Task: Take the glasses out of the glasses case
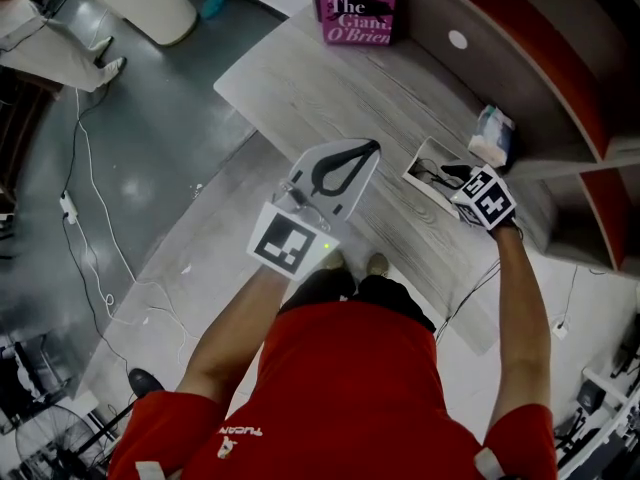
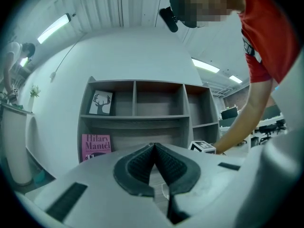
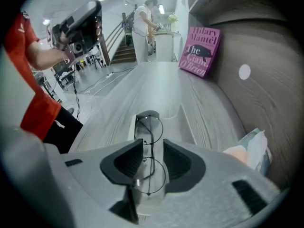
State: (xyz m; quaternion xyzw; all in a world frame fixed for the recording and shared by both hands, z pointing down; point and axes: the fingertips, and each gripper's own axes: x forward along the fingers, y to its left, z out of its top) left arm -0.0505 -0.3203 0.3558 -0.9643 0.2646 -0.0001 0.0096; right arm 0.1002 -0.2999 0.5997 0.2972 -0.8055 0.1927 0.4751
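An open white glasses case (image 1: pixel 424 161) lies on the grey wooden table (image 1: pixel 330 78), near the shelf unit. Round thin-wire glasses (image 3: pixel 148 129) lie lengthwise inside the case (image 3: pixel 142 201), whose lid (image 3: pixel 187 122) is folded out to the right. My right gripper (image 3: pixel 153 146) points steeply down over the case with its jaws open. The bridge of the glasses sits in the gap, and the pads do not touch the frame. From the head view that gripper (image 1: pixel 462 180) hides most of the glasses. My left gripper (image 1: pixel 372 149) hovers to the left, held level, shut (image 2: pixel 153 146) and empty.
A pink book (image 1: pixel 358 3) leans upright at the table's far end. A soft tissue pack (image 1: pixel 492 136) lies right beside the case, against the curved shelf unit (image 1: pixel 520 48). Cables trail on the floor (image 1: pixel 150 148) to the left. People stand at a counter (image 3: pixel 161 44) in the distance.
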